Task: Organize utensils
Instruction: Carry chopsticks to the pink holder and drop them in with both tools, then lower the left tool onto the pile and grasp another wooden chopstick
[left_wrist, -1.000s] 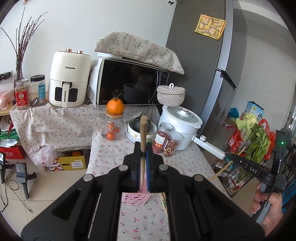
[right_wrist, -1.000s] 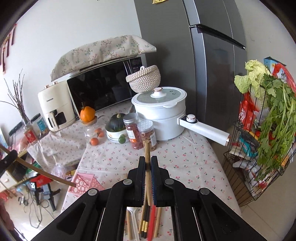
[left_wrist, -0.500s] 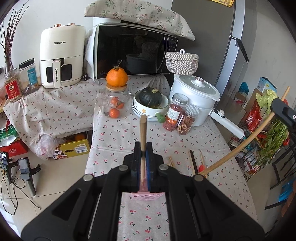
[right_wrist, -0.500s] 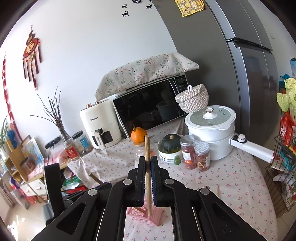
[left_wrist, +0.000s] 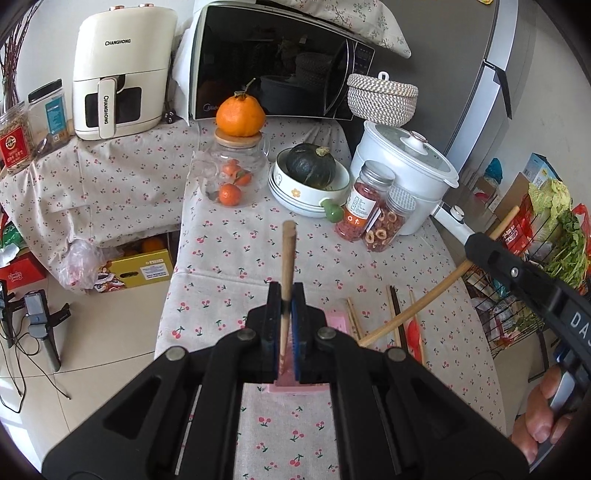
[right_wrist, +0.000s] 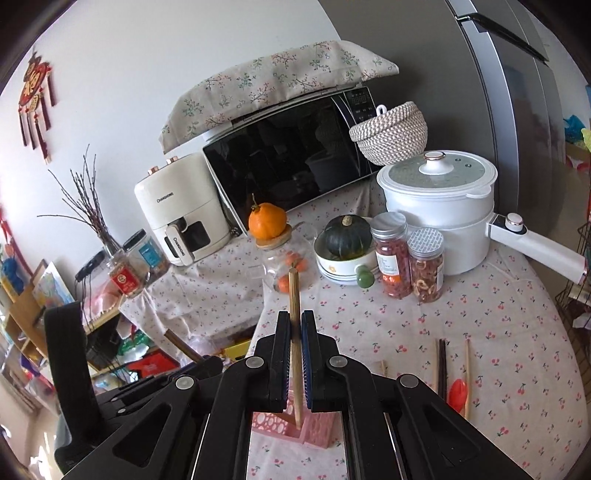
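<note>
My left gripper (left_wrist: 285, 301) is shut on a wooden utensil handle (left_wrist: 287, 254) that stands upright over a pink perforated holder (left_wrist: 295, 384). My right gripper (right_wrist: 294, 326) is shut on another wooden handle (right_wrist: 294, 295); its lower end dips into the pink holder (right_wrist: 284, 424). In the left wrist view the right gripper's arm (left_wrist: 517, 273) comes in from the right, its long wooden handle (left_wrist: 436, 299) slanting down toward the holder. Loose chopsticks (left_wrist: 393, 310) and a red spoon (right_wrist: 457, 393) lie on the cherry-print tablecloth to the right of the holder.
At the back of the table stand a glass jar with an orange on top (left_wrist: 240, 147), a bowl with a green squash (left_wrist: 310, 177), two spice jars (left_wrist: 373, 206) and a white pot with a long handle (left_wrist: 406, 166). A wire rack with greens (left_wrist: 561, 236) stands right of the table.
Both grippers have tilted downward and moved closer to the pink holder. The right gripper's handle end now reaches into the holder. Both stay shut on their wooden handles.
</note>
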